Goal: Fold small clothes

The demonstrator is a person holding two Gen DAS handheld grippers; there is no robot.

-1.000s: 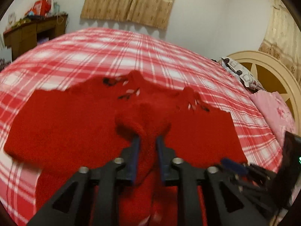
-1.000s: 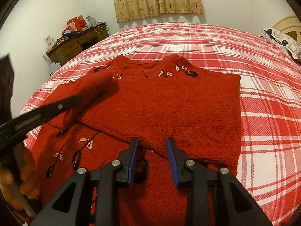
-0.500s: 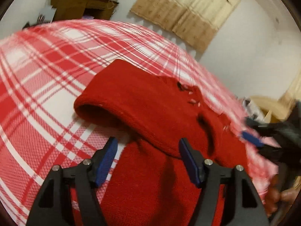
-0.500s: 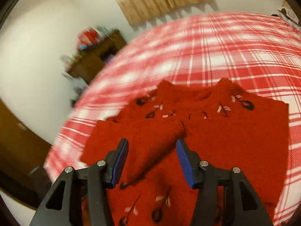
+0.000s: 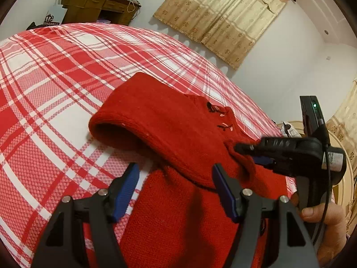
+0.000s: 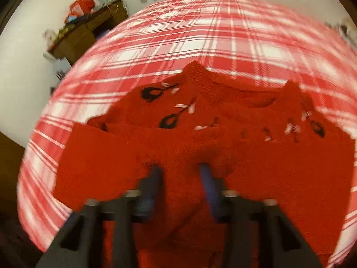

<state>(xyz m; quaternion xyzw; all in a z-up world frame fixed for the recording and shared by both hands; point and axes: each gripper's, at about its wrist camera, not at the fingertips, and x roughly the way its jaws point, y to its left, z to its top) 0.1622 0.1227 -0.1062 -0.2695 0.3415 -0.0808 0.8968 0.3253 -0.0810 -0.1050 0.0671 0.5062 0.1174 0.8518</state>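
The red knitted sweater (image 5: 169, 134) lies on the bed (image 5: 44, 84), directly ahead of and beneath both sets of jaws. The knit is coarse and fuzzy; black loop motifs with pale pink stitches run near the ribbed neckline. One sleeve is folded across the body, and its open cuff forms a rounded tube ahead of the left jaws.

The left gripper (image 5: 176, 185) has its jaws spread wide. The blue ribbed pads stand either side of a sweater edge without pressing it; one pad is over the bedcover.

The right gripper (image 6: 181, 176) has just been closing its jaws. In the left wrist view the tips nip a raised fold of the knit. The right wrist view is blurred.

The bedcover is a woven red-and-white plaid. A hand (image 5: 323, 223) grips the right gripper handle. Beyond the jaws stand a cluttered wooden desk (image 5: 96, 6) and beige patterned curtains (image 5: 223, 17). No writing can be read.
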